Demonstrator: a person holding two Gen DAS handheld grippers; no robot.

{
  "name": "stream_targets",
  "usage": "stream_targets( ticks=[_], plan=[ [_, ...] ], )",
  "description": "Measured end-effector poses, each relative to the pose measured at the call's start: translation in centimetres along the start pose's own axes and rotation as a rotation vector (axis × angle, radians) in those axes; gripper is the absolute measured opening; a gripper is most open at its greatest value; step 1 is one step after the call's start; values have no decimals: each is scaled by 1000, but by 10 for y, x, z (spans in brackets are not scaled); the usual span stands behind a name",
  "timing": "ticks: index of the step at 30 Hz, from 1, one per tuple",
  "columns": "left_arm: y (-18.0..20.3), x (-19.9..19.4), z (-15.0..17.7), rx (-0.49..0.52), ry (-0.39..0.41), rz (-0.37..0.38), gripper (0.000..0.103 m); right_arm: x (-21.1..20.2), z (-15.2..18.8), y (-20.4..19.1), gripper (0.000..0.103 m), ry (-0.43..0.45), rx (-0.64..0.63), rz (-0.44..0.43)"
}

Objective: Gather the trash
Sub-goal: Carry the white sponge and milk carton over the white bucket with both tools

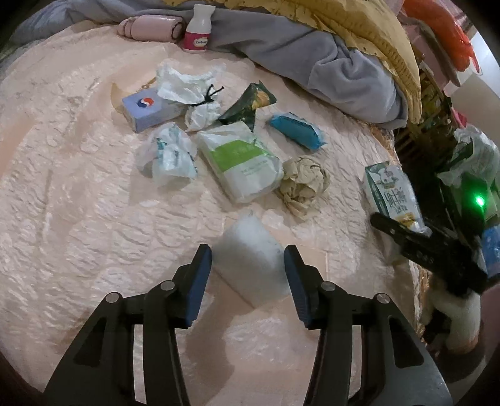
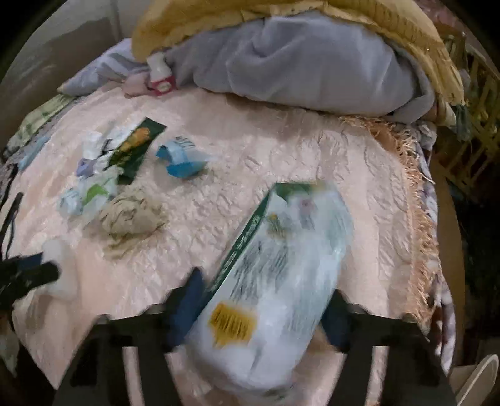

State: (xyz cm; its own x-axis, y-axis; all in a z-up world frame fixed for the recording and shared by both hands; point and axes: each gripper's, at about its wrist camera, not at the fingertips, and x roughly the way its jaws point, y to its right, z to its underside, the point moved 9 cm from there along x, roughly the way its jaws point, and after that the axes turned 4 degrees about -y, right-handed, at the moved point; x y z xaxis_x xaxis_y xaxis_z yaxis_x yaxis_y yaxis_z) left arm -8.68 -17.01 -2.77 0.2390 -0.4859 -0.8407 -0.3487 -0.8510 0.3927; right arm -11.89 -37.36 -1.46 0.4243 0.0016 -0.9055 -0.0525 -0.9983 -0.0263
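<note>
Trash lies scattered on a pink bedspread (image 1: 62, 187). My left gripper (image 1: 248, 250) is open, its blue pads on either side of a white foam-like block (image 1: 250, 265) that rests on the bedspread. At the bed's right edge my right gripper (image 2: 265, 287) is shut on a white and green milk carton (image 2: 275, 265), which looks blurred; the same carton (image 1: 390, 190) and gripper (image 1: 403, 232) show in the left wrist view. Further back lie crumpled brown paper (image 1: 303, 184), a white-green pack (image 1: 243, 162), a blue packet (image 1: 297, 131), a green snack wrapper (image 1: 250, 106) and a clear bag (image 1: 168, 153).
A purple box (image 1: 150, 109) lies under a crumpled white bag (image 1: 187, 90). A white bottle with a pink label (image 1: 198, 28) and a pink roll (image 1: 147, 28) stand at the back. Grey (image 1: 328, 56) and yellow (image 1: 375, 31) blankets pile up behind. The fringed bed edge (image 2: 418, 218) drops off on the right.
</note>
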Motion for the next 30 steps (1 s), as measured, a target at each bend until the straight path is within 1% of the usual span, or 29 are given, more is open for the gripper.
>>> stream_targets(
  ticks=[1, 2, 3, 4, 5, 7, 9, 11, 16, 20, 27, 30],
  plan=[
    [4, 0, 0, 6, -1, 4, 35, -3, 3, 2, 42, 1, -1, -5],
    [8, 0, 1, 11, -5, 7, 30, -8, 6, 4, 41, 3, 9, -44],
    [12, 0, 1, 17, -7, 9, 26, -13, 9, 6, 37, 3, 35, -101],
    [17, -2, 2, 30, -9, 11, 24, -19, 11, 9, 37, 5, 57, -140],
    [24, -5, 3, 50, -12, 16, 19, -25, 12, 11, 36, 14, 68, -169],
    [34, -12, 4, 71, -12, 38, 17, -40, 18, 13, 31, 35, 78, -220],
    [44, -20, 4, 81, -9, 61, 17, -54, 24, 13, 29, 52, 84, -253],
    [52, -27, 4, 94, 1, 68, 16, -64, 28, 11, 29, 66, 94, -287],
    [83, -38, 8, 137, 5, 98, 16, -82, 35, 11, 29, 103, 112, -321],
    [111, -45, 12, 176, 7, 123, 16, -103, 46, 20, 29, 144, 135, -338],
    [160, -49, 18, 247, 14, 142, 16, -135, 63, 51, 29, 207, 187, -327],
    [182, -49, 22, 282, 16, 145, 16, -146, 72, 66, 29, 225, 204, -309]
  ],
)
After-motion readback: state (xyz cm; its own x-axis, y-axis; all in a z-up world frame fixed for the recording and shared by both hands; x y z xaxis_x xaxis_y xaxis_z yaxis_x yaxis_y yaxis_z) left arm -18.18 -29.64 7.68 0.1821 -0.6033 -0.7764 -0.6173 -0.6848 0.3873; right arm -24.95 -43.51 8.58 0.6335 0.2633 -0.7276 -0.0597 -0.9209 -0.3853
